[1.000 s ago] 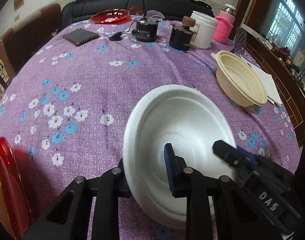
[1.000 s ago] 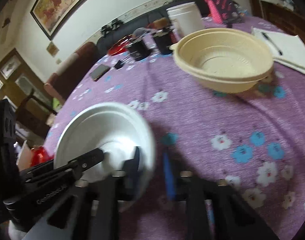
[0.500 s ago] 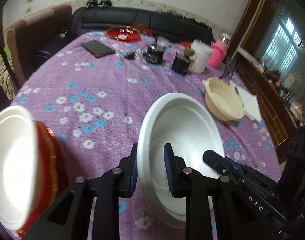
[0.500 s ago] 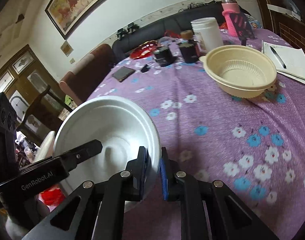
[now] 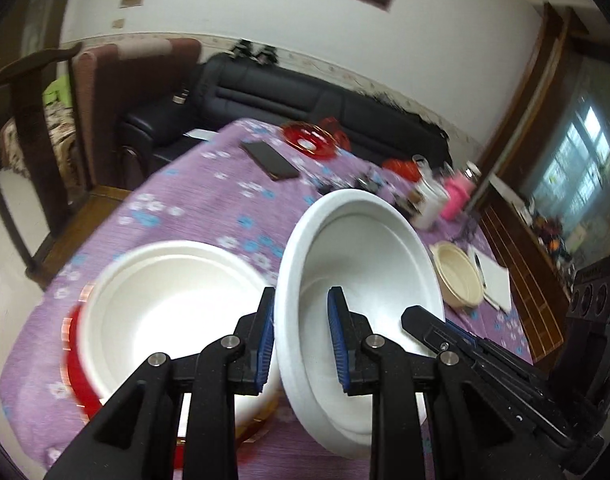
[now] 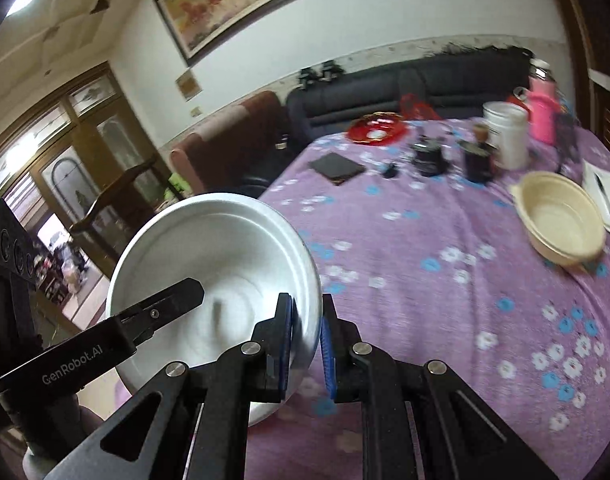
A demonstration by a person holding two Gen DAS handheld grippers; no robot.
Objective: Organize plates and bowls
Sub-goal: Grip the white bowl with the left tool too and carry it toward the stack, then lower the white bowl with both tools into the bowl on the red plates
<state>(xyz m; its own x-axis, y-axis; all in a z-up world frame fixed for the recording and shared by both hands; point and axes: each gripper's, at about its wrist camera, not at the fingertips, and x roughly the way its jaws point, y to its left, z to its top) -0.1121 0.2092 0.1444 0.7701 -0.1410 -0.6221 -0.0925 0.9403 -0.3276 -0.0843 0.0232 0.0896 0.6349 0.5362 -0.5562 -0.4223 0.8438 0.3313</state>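
Both grippers hold one white bowl (image 5: 365, 256) by opposite rims, tilted above the purple flowered table (image 5: 209, 196). My left gripper (image 5: 301, 340) is shut on its near rim. My right gripper (image 6: 307, 338) is shut on the other rim of the same bowl (image 6: 209, 248). Just left of the held bowl, a second white bowl (image 5: 161, 296) sits in a red plate (image 5: 75, 368) at the table's near-left edge. A cream bowl (image 5: 459, 280) stands at the right, also in the right wrist view (image 6: 557, 220).
At the far side stand a red dish (image 6: 377, 128), a dark phone (image 6: 337, 166), dark jars (image 6: 429, 156), a white container (image 6: 505, 140) and a pink bottle (image 6: 543, 112). A notebook with pen (image 6: 605, 196) lies at the right. A sofa and chairs ring the table.
Both grippers have carried the white bowl up and to the left, toward the white bowl on the red plate, which has come into fuller view beside it.
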